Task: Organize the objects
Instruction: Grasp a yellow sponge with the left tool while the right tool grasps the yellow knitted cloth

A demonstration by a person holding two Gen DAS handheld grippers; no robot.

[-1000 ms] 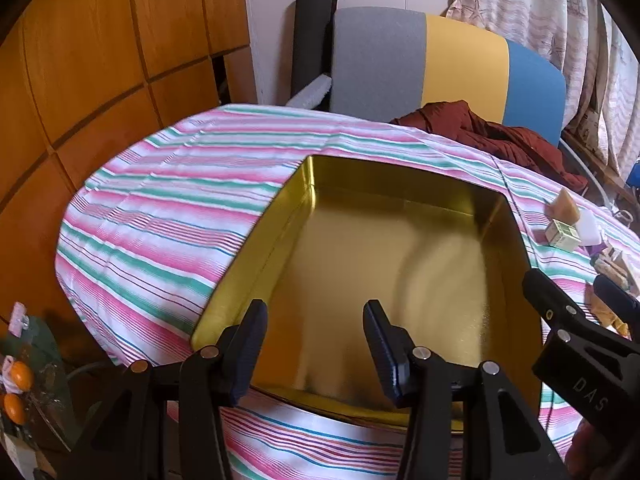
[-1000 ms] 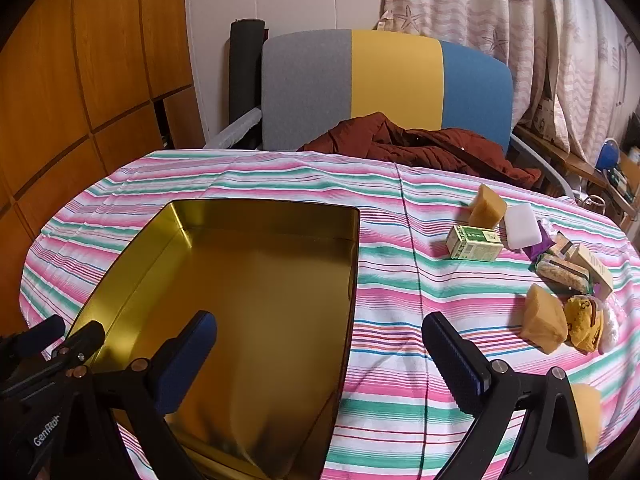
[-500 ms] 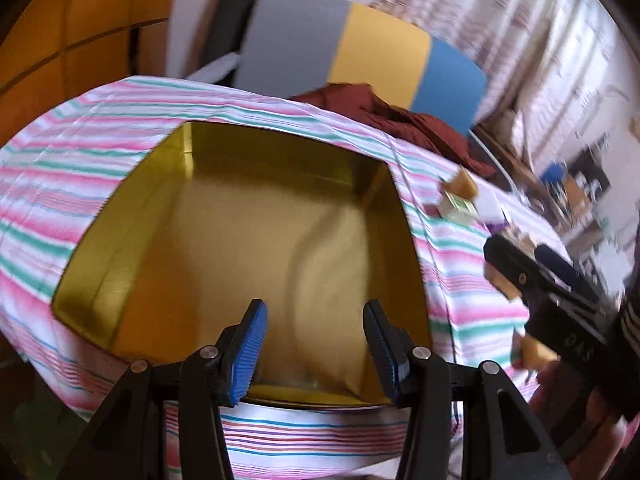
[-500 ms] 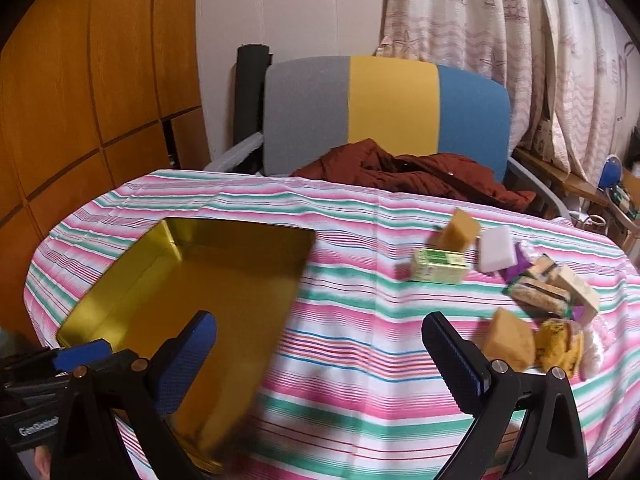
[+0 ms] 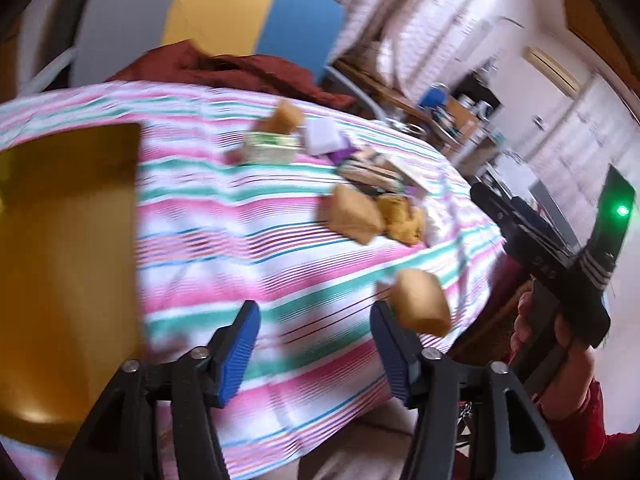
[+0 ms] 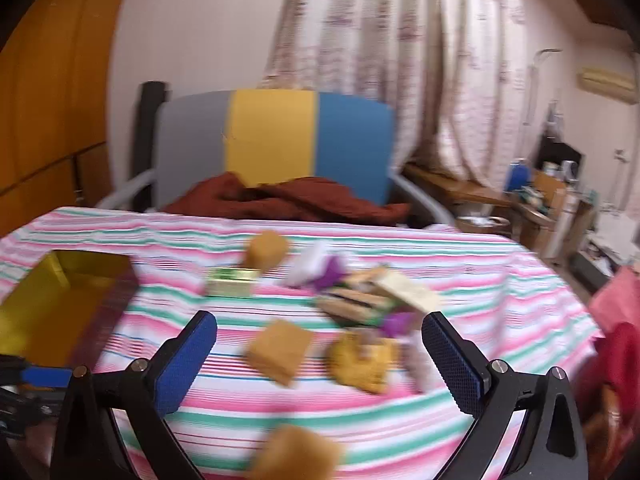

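On the striped surface (image 6: 500, 280) the tan blocks (image 6: 280, 350) — blurred, perhaps sponges — lie right of the gold tray (image 6: 60, 300), both grippers (image 5: 314, 344) (image 6: 320, 360) agape and empty — approach the nearest squarely.

Your right gripper (image 6: 319, 350) sits wide open at the bottom of the frame, nothing between its blue pads (image 6: 185, 360). Past it, a blurry pile of tan blocks (image 6: 279, 351) and wrapped bits sits mid-frame on the striped tablecloth (image 6: 500, 288). The gold tin (image 6: 48, 304) is at the left edge.

Gold tin (image 5: 60, 260), pink-green striped tablecloth (image 5: 248, 240)
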